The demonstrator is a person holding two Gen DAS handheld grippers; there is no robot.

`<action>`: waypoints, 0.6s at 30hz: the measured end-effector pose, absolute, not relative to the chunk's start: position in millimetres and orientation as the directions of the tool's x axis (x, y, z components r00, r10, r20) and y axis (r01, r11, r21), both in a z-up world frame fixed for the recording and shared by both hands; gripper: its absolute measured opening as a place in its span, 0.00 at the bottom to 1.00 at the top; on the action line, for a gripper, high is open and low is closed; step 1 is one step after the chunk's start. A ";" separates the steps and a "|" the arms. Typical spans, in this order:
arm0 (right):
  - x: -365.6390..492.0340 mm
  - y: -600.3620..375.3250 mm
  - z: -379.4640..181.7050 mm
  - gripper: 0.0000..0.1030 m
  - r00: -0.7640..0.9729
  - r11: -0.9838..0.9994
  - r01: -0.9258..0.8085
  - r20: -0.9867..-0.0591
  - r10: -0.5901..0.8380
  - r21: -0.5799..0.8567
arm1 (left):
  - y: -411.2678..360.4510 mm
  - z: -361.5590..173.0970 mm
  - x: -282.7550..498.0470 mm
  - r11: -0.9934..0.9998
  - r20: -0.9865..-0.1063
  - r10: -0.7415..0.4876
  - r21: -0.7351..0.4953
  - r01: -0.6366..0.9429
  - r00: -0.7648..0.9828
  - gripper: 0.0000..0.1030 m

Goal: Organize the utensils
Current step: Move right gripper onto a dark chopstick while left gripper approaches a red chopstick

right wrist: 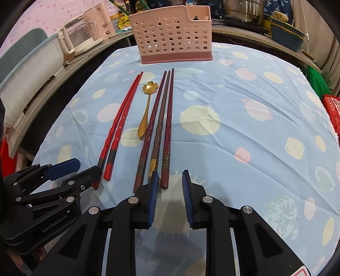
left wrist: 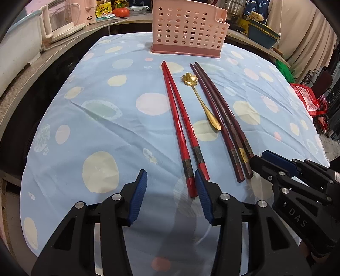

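Two red chopsticks (left wrist: 180,118) (right wrist: 119,125), a gold flower-bowl spoon (left wrist: 204,102) (right wrist: 146,110) and three dark maroon chopsticks (left wrist: 229,131) (right wrist: 163,118) lie side by side on the spotted blue cloth (left wrist: 102,106). Behind them stands the pink perforated utensil holder (left wrist: 187,31) (right wrist: 174,38). My left gripper (left wrist: 171,176) (right wrist: 89,166) is open low over the red pair's near ends; one red end lies between its pads, just left of the right pad. My right gripper (right wrist: 170,176) (left wrist: 258,157) is open but narrow, with the rightmost maroon chopstick's end between its pads and a gap still showing.
A counter curves around the table's left and far sides, carrying a pale kettle (right wrist: 80,36), a white tub (right wrist: 27,61), metal pots (right wrist: 244,10) and a teal bin (right wrist: 286,36). Red bags (left wrist: 308,99) sit off the right edge. Bare cloth (right wrist: 255,127) lies right of the utensils.
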State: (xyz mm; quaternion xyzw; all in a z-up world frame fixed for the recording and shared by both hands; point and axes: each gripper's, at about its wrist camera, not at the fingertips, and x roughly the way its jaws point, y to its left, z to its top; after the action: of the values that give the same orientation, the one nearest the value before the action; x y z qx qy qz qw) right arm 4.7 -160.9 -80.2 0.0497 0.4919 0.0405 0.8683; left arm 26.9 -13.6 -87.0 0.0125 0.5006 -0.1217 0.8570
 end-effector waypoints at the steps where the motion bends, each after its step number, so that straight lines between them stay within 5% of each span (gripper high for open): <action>1: 5.6 -161.0 -81.4 0.19 0.510 0.992 -0.020 -0.852 0.118 0.126 | -14.0 -87.1 27.0 0.970 -0.861 -0.196 -0.099 0.222 0.469 0.43; 18: 11.5 -151.9 -86.5 0.18 0.531 0.997 -0.050 -0.844 0.079 0.062 | -14.7 -90.8 30.8 0.975 -0.855 -0.163 -0.063 0.214 0.493 0.32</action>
State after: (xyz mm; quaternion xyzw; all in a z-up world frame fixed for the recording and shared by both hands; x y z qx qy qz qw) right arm 11.5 -151.9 -86.5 0.0150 0.4828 0.0371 0.8748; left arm 30.8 -14.7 -90.8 0.0255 0.4917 -0.1091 0.8635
